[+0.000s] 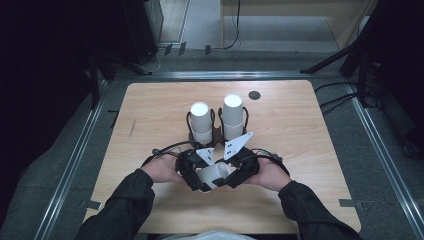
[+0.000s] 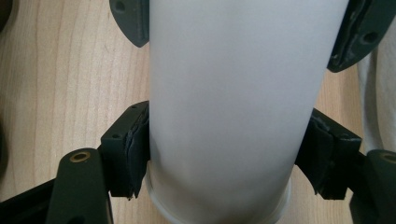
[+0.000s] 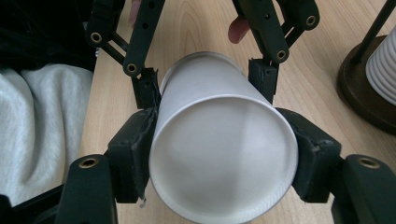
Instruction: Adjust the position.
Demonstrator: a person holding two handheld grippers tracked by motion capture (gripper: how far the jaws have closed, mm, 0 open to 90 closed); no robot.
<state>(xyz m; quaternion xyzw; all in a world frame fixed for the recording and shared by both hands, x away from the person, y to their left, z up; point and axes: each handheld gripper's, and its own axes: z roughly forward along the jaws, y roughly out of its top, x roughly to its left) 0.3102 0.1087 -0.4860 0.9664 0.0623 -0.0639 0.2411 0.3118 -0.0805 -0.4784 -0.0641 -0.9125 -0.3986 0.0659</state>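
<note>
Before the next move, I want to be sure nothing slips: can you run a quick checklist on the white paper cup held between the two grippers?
1. Left gripper jaws pressed on both sides of the white paper cup: ok.
2. Right gripper jaws against the cup at its bottom end: ok.
3. Cup wall undented: ok in both gripper views.
4. Whether it is one cup or several nested: cannot tell.
5. Two white cup stacks upright in the dark holder beyond the grippers, apart from them: ok.
6. Wooden table beside the hands bare: ok.
</note>
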